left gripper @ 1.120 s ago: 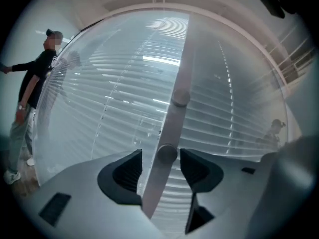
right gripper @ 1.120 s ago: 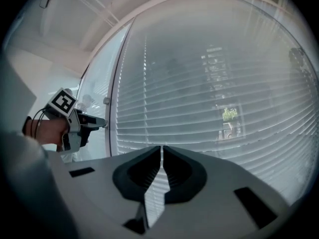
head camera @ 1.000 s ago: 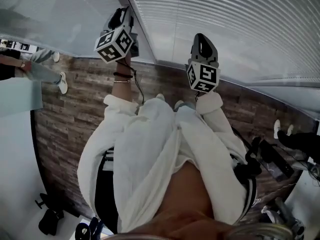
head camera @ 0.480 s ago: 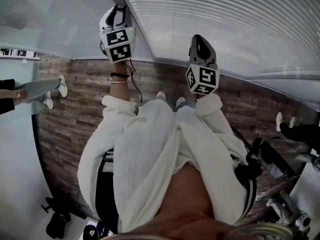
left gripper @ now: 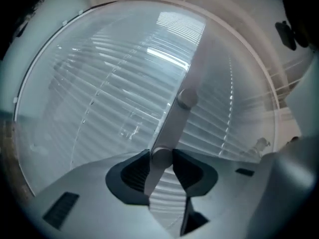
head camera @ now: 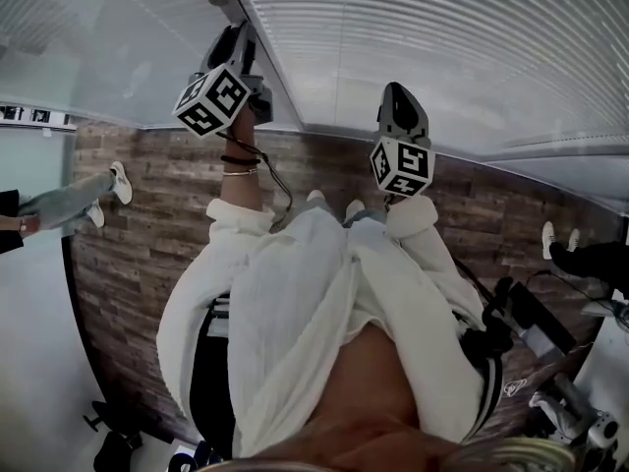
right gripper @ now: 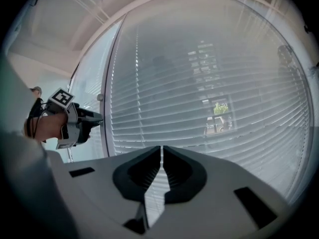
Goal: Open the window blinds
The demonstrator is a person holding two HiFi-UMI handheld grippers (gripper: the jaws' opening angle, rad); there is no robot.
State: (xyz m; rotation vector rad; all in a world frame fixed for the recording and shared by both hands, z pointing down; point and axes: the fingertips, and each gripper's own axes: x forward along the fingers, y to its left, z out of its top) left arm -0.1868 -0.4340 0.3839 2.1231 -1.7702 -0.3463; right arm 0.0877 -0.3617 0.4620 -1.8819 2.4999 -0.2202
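White slatted blinds (head camera: 442, 47) cover the window ahead and fill the right gripper view (right gripper: 199, 83). My left gripper (head camera: 239, 39) is raised beside the window's upright frame (head camera: 280, 77). The pale tilt wand (left gripper: 182, 101) of the blinds runs up from between its dark pads (left gripper: 135, 171). Both pads touch the wand's lower end, and the jaws are opening slightly. Seen from the right gripper view, the left gripper (right gripper: 94, 118) points at the frame edge. My right gripper (head camera: 395, 79) points level at the slats, its jaws (right gripper: 162, 156) shut with nothing between them.
A wood-plank floor (head camera: 138, 254) lies below the window wall. Another person's legs and white shoes (head camera: 116, 180) are at the left, and more shoes (head camera: 555, 242) at the right. Dark gear and cables (head camera: 521, 313) sit at the lower right.
My left hand has rolled about the wand, so its marker cube shows a different face. The right gripper has stayed in place. The person at the left has walked further out of view.
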